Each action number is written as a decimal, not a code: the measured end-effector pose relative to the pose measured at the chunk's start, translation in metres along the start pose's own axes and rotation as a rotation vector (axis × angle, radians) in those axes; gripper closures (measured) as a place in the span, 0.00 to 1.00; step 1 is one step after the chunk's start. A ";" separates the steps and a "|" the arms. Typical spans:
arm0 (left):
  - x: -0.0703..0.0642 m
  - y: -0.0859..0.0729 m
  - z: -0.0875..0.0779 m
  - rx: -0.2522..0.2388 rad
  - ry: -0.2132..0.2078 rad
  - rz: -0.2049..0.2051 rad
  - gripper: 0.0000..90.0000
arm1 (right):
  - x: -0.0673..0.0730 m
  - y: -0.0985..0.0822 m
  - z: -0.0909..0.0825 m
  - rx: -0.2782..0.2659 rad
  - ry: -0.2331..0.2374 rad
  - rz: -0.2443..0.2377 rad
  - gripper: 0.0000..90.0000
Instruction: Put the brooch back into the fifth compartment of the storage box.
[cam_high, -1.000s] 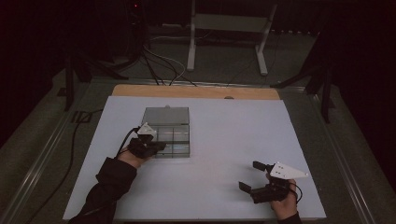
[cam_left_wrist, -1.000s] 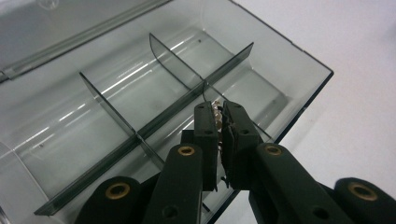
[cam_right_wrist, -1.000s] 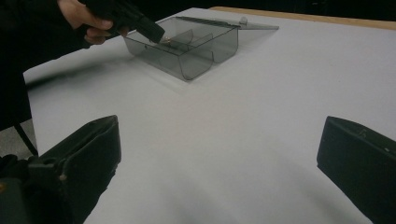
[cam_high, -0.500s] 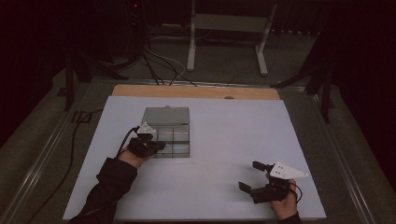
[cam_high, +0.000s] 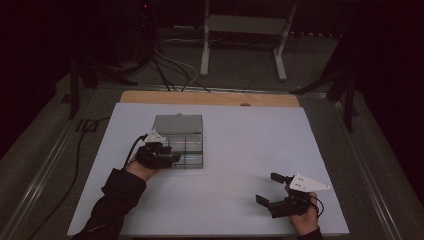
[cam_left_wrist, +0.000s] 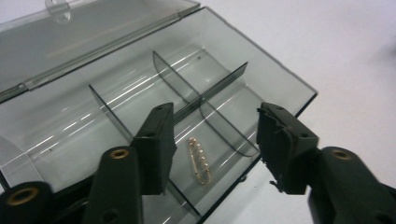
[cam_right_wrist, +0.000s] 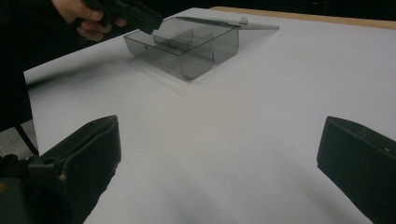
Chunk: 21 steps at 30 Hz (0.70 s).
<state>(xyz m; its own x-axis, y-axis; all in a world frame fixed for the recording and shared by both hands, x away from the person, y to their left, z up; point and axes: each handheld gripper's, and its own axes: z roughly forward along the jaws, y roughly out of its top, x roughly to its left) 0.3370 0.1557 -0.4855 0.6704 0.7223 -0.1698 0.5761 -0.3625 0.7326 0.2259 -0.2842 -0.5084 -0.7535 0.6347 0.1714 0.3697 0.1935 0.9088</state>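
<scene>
Now your left claw (cam_left_wrist: 212, 144) hovers over the open clear box (cam_high: 179, 141), jaws just parted, gold pin (cam_left_wrist: 199, 159) lying loose in the near compartment beneath, your right claw (cam_high: 270, 188) spread wide, empty, on the white tabletop (cam_high: 240, 140).

Left gripper (cam_left_wrist: 212, 144) jaws have just been opening over the box (cam_left_wrist: 280, 79), lower middle of the frame; the pin (cam_left_wrist: 200, 161) lies loose in its compartment between them.

No readable text, labels, brands, nos. or signs anywhere: none on the clear divided box (cam_left_wrist: 140, 79), the white tabletop (cam_high: 260, 145) or the grippers' black jaws.
</scene>
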 end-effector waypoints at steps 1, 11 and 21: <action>0.000 0.000 -0.002 -0.011 -0.009 0.001 0.51 | 0.000 0.000 0.000 0.000 0.000 0.000 0.00; -0.006 0.004 -0.021 -0.057 -0.056 0.025 0.30 | -0.001 0.000 0.000 0.000 -0.002 0.001 0.00; -0.003 -0.001 -0.031 -0.074 -0.097 -0.001 0.10 | -0.001 0.000 0.000 -0.001 -0.003 0.002 0.00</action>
<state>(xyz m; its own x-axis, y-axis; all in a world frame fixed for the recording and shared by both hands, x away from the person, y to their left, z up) 0.3195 0.1720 -0.4652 0.7141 0.6608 -0.2310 0.5430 -0.3146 0.7786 0.2262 -0.2848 -0.5083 -0.7509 0.6376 0.1722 0.3708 0.1912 0.9088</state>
